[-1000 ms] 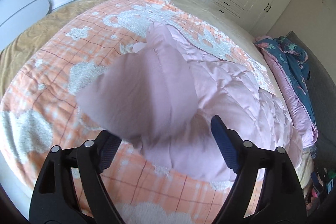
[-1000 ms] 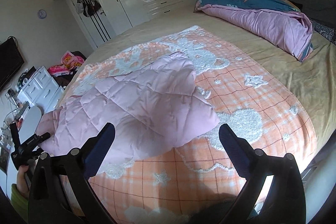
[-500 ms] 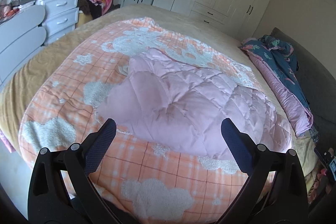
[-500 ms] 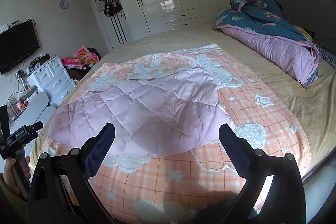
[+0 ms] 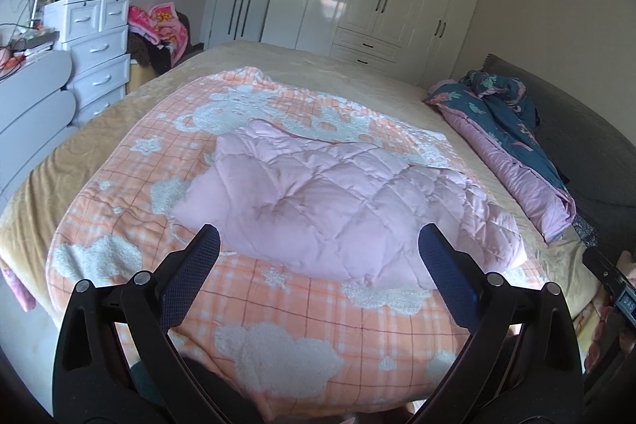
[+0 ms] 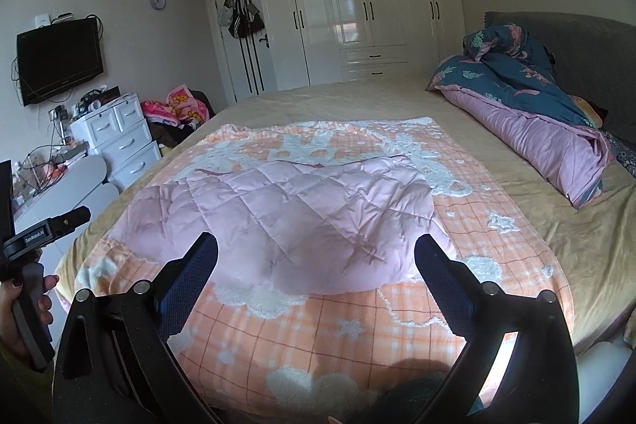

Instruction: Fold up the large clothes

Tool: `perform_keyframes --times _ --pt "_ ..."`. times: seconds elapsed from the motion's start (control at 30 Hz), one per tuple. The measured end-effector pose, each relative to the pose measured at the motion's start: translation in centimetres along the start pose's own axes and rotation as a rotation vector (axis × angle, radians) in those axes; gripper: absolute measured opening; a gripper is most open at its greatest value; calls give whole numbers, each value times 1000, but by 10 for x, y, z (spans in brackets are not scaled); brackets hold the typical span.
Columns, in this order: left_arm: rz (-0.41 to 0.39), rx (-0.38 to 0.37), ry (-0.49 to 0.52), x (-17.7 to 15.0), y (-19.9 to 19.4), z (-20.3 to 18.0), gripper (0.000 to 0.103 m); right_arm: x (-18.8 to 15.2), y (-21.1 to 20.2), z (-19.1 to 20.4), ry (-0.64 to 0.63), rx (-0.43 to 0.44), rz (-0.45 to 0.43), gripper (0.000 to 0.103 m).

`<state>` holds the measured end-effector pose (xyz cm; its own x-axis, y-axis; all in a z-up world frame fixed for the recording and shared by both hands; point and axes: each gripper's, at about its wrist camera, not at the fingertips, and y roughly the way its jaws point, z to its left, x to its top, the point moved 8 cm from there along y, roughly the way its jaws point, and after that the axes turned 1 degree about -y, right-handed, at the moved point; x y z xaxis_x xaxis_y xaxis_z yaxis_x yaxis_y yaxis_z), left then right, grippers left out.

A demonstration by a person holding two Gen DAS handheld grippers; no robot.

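Both tools, my left tool [image 5: 318,245] and right tool [image 6: 316,245], gape wide, empty, above pink quilted jacket [image 5: 338,201]; one fold laid, next needs a fresh edge grasp.

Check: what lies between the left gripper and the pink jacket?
Only bare orange checked blanket separates the left gripper from the pink quilted jacket, seen in the left wrist view.

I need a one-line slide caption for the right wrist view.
Open right hand-held gripper hovers above a folded pink quilted jacket lying on an orange checked blanket.
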<state>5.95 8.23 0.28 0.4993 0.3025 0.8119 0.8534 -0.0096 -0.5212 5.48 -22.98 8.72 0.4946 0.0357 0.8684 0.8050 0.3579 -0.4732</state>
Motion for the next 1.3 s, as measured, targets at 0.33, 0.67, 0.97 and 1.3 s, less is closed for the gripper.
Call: perform_keyframes --times 0.33,0.67,0.97,1.3 --pt "2 -44 38 -26 3 -29 94 -15 -4 10 -79 -42 -36 99" --pt "56 -44 80 -54 27 -41 94 -52 26 10 -65 -39 17 99" --pt "80 -8 85 -66 48 -33 94 -73 59 18 -68 -28 61 99" --pt "112 22 64 -69 63 -24 94 -76 77 18 -57 -21 93 99"
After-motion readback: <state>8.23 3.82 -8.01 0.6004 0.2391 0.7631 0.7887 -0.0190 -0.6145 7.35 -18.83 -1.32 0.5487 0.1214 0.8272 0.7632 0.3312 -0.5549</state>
